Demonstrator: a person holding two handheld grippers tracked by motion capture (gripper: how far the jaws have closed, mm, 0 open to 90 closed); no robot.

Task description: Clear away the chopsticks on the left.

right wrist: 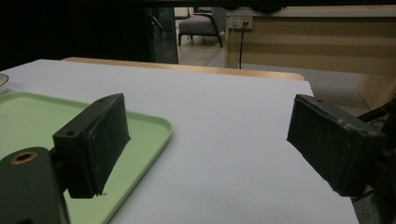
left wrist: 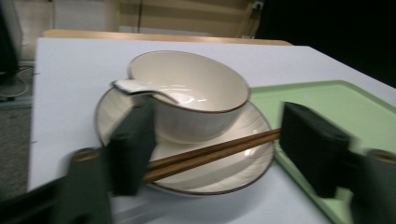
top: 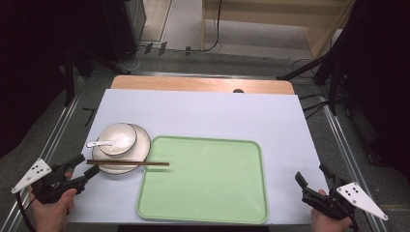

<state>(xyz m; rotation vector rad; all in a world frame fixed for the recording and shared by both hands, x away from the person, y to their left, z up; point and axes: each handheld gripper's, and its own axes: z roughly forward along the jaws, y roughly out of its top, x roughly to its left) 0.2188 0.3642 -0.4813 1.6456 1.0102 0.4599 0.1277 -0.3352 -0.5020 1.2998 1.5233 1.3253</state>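
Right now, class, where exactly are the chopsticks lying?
In the high view the chopsticks lie at the table's left, across the near rim of the plate, tips reaching over the green tray's left edge, just ahead of the left gripper.

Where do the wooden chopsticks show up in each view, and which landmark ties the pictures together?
High view: the chopsticks lie left of centre, across the plate's near rim, tips over the green tray's left edge.
Left gripper view: the chopsticks run low across the middle, between the open jaws of the left tongs.
Right gripper view: not in this picture.
Shared landmark: the green tray.
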